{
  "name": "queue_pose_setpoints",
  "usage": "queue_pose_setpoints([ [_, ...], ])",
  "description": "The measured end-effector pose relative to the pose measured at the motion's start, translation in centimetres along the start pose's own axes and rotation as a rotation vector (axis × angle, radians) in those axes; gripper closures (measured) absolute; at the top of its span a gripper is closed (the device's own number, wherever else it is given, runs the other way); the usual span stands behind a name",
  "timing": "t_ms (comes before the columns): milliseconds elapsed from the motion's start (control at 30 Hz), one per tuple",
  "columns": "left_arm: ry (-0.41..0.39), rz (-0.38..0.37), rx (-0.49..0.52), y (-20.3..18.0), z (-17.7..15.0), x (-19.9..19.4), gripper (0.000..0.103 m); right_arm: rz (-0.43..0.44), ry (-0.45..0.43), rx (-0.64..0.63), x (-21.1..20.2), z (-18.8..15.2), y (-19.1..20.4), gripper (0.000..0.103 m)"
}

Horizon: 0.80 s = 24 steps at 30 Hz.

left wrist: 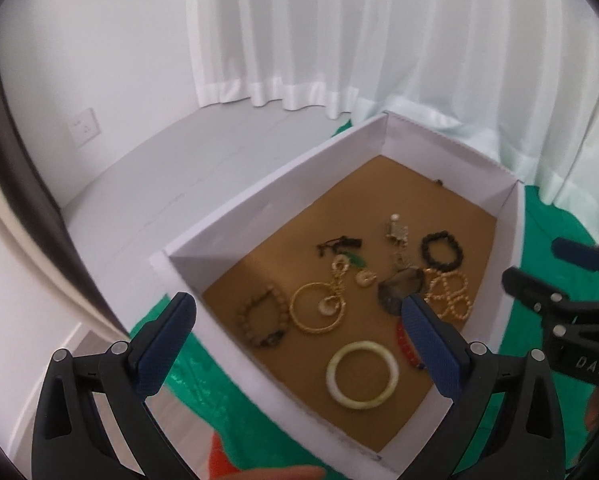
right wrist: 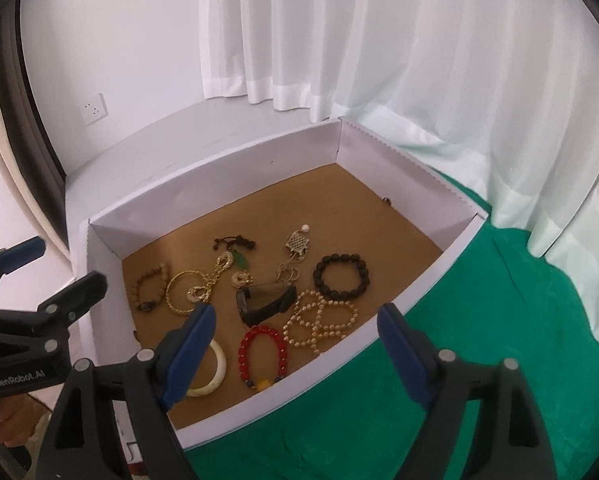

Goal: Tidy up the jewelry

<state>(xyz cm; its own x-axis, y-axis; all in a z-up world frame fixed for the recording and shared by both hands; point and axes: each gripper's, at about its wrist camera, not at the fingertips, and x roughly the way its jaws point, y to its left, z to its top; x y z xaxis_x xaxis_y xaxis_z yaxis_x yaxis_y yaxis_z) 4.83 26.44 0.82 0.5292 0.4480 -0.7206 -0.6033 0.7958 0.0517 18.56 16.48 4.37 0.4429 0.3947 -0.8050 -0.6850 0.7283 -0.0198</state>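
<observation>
A white box (left wrist: 259, 200) (right wrist: 399, 184) with a brown floor holds loose jewelry. In it lie a pale bangle (left wrist: 362, 374) (right wrist: 219, 364), a red bead bracelet (right wrist: 262, 354), a gold bead necklace (right wrist: 319, 322) (left wrist: 447, 292), a black bead bracelet (right wrist: 342, 277) (left wrist: 442, 250), a gold hoop (left wrist: 317, 308), a wooden bead bracelet (left wrist: 263, 322) and a dark clip (right wrist: 265, 300). My left gripper (left wrist: 299, 300) hangs open over the box's near left corner, holding nothing. My right gripper (right wrist: 296, 312) stands open above the near right side, also with nothing in it.
The box rests on a green cloth (right wrist: 479, 320) (left wrist: 539, 216). White curtains (right wrist: 379, 40) hang behind it, above a grey ledge (left wrist: 179, 160). A wall socket (right wrist: 94, 109) sits at the left. A fingertip (left wrist: 283, 472) shows at the bottom edge.
</observation>
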Motion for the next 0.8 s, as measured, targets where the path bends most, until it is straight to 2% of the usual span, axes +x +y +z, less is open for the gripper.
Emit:
queue_pose_setpoints([
  [367, 0.040, -0.005, -0.037, 1.0, -0.2, 0.0, 0.001, -0.051, 0.016, -0.038, 0.5, 0.2, 1.9, 0.019],
  [800, 0.050, -0.016, -0.045, 1.2, 0.0, -0.6, 0.001, -0.055, 0.030, -0.043, -0.1, 0.3, 2.2, 0.019],
])
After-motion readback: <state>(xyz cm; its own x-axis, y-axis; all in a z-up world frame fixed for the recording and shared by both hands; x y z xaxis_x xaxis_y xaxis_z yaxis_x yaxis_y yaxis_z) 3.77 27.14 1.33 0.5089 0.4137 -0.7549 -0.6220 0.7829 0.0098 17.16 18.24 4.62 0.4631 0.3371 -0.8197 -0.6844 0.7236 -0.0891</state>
